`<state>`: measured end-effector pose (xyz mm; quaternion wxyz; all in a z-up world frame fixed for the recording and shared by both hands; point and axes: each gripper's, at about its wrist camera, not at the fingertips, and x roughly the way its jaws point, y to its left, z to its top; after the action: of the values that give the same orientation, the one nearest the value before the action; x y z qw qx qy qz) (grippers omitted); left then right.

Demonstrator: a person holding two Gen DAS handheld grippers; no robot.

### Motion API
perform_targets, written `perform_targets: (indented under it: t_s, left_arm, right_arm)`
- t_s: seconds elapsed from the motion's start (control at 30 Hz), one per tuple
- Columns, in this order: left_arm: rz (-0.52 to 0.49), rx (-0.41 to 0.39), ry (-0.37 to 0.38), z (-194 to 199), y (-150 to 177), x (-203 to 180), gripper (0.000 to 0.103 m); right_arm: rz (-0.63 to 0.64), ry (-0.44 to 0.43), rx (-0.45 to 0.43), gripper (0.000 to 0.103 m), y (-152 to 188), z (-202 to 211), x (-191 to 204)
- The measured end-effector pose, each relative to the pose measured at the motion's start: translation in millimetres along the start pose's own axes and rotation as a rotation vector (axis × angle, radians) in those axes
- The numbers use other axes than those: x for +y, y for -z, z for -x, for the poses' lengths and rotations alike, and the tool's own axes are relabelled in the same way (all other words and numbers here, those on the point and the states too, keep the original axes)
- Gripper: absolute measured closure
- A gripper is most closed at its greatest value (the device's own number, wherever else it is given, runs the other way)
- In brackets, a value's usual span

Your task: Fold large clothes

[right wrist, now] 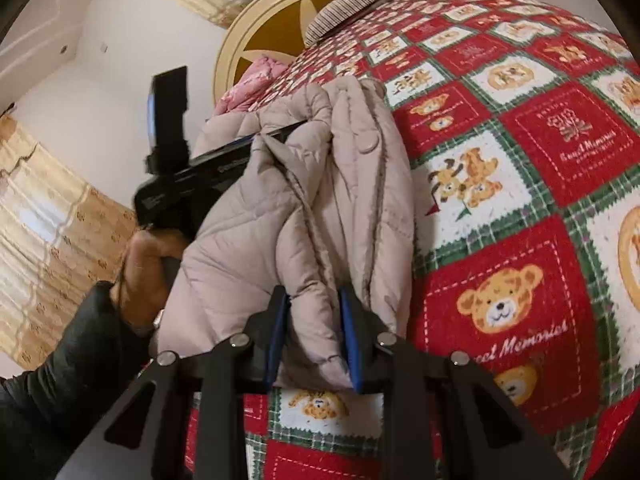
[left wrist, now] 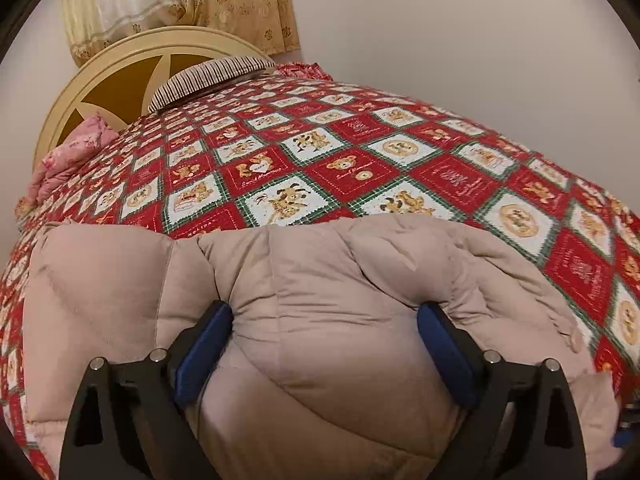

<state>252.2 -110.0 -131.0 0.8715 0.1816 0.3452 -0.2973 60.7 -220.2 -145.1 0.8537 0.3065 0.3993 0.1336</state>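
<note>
A beige puffer jacket [left wrist: 320, 320] is bunched on the red, white and green teddy-bear quilt [left wrist: 360, 168] near the bed's near edge, with one padded edge lifted clear of the cover in the right wrist view. That edge is pinched between the narrowly set blue pads of the right gripper [right wrist: 314, 340], while the left gripper [left wrist: 325, 344] is spread wide with a bulge of the jacket lying between its blue pads [left wrist: 202, 354], no squeeze being evident. A hand [right wrist: 146, 272] in a dark sleeve [right wrist: 64, 380] is seen on the left gripper's handle, and a striped pillow [left wrist: 208, 80], a pink bundle [left wrist: 72, 156], a round headboard [left wrist: 120, 76] and curtains [left wrist: 180, 0] are seen beyond.
</note>
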Motion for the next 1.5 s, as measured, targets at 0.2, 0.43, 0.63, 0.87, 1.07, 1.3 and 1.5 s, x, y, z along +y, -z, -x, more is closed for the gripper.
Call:
perform_targets:
  t_s: [0.2,0.43,0.63,0.87,1.07,1.3,1.5]
  left_arm:
    - [0.014,-0.005,-0.004,0.3,-0.2,1.8,0.008]
    - [0.046,-0.008,0.021,7.7,-0.1,7.2,0.008]
    - [0.078,0.010,0.048,11.2,-2.6,16.0,0.008]
    - [0.034,0.008,0.013,32.9,-11.7,9.7,0.008]
    - [0.141,-0.127,-0.152,94.8,-14.3,77.2,0.008]
    - [0.354,0.066,-0.240,20.7,5.2,149.3,0.007]
    - [0.183,0.079,-0.384,-9.2,3.9,121.4,0.007]
  right_arm:
    - [0.311,0.228,-0.122,0.068,-30.2,59.0,74.7]
    - [0.209,0.151,-0.121,0.070,-79.5,-5.6,72.6]
    - [-0.085,0.021,-0.156,0.072,-59.2,-23.9,3.2]
    - [0.199,0.248,-0.108,0.071,-43.4,-41.0,33.9]
    - [0.108,0.145,-0.113,0.071,-39.5,-42.7,8.5]
    - [0.118,0.153,-0.143,0.071,-36.6,-45.7,13.4]
    - [0.101,0.135,-0.152,0.071,-33.5,-41.9,10.3]
